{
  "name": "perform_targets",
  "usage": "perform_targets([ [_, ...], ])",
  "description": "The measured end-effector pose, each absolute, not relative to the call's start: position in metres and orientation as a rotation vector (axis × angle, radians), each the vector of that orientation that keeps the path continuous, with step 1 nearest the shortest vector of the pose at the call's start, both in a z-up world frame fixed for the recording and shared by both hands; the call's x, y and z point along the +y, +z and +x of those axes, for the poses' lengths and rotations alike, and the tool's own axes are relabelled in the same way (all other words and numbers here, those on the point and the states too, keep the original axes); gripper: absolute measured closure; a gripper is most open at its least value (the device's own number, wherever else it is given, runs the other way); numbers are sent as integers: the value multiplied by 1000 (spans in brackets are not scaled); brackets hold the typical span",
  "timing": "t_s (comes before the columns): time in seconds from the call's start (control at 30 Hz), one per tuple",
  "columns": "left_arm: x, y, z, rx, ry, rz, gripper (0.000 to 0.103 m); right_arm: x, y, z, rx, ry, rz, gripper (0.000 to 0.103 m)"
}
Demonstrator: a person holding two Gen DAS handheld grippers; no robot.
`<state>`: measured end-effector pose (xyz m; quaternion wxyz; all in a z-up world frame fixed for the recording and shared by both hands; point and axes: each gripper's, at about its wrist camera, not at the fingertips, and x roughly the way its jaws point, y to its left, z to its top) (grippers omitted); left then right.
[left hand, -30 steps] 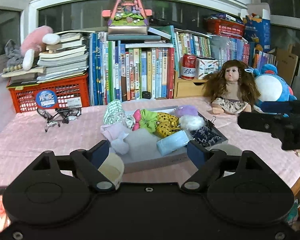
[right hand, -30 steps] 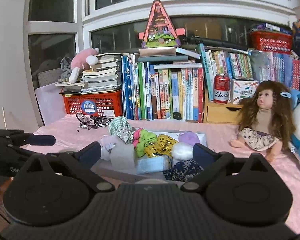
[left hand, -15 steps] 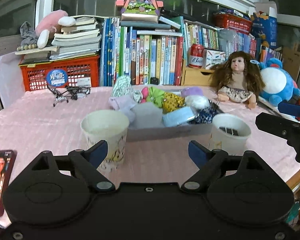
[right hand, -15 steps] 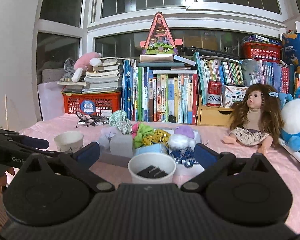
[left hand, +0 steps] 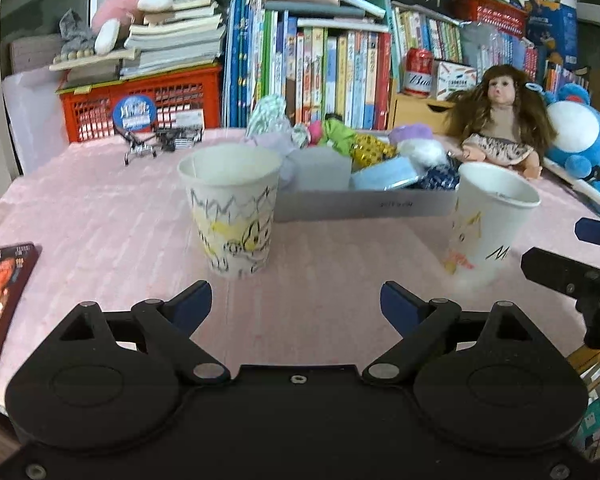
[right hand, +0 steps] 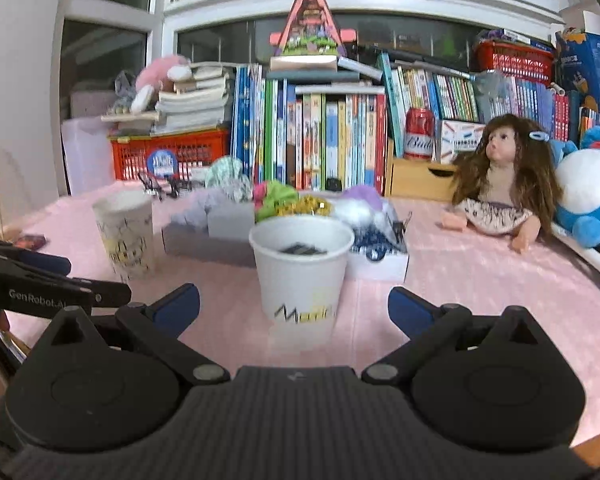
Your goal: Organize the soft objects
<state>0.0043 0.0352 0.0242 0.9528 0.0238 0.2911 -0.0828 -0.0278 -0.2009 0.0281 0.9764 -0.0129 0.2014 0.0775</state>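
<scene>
A shallow grey box (left hand: 364, 203) in the middle of the pink table holds several soft items: green (left hand: 336, 136), yellow, purple and white scrunchies, a blue mask (left hand: 384, 174) and a grey block. It also shows in the right wrist view (right hand: 204, 242). Two paper cups stand in front of it: a scribbled one (left hand: 232, 212) on the left and one (right hand: 300, 272) on the right with dark clips inside. My left gripper (left hand: 296, 306) is open and empty, near the left cup. My right gripper (right hand: 294, 306) is open and empty, just before the right cup.
A doll (right hand: 500, 184) and a blue plush (right hand: 588, 192) sit at the right. Books, a red basket (left hand: 140, 100) and a red can (right hand: 419, 132) line the back. Glasses (left hand: 156, 144) lie at back left, a phone (left hand: 0, 292) at the left edge.
Both grippers have pulled back toward me and dropped lower. The two cups have come into view and now stand close in front of the fingers.
</scene>
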Motion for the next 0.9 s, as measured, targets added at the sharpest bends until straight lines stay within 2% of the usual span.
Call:
perform_targets([
  [0.43,36,-7,21,664,-105,34,11,-198,-5,-11,511,110,10,0],
  [0.8,33,-15,26,654,-75,39,0,-196,-20,1,579,82,24,0],
  [0.9,35,-16,28,655,-72,35,0,-195,-21,2,583,76,19,0],
])
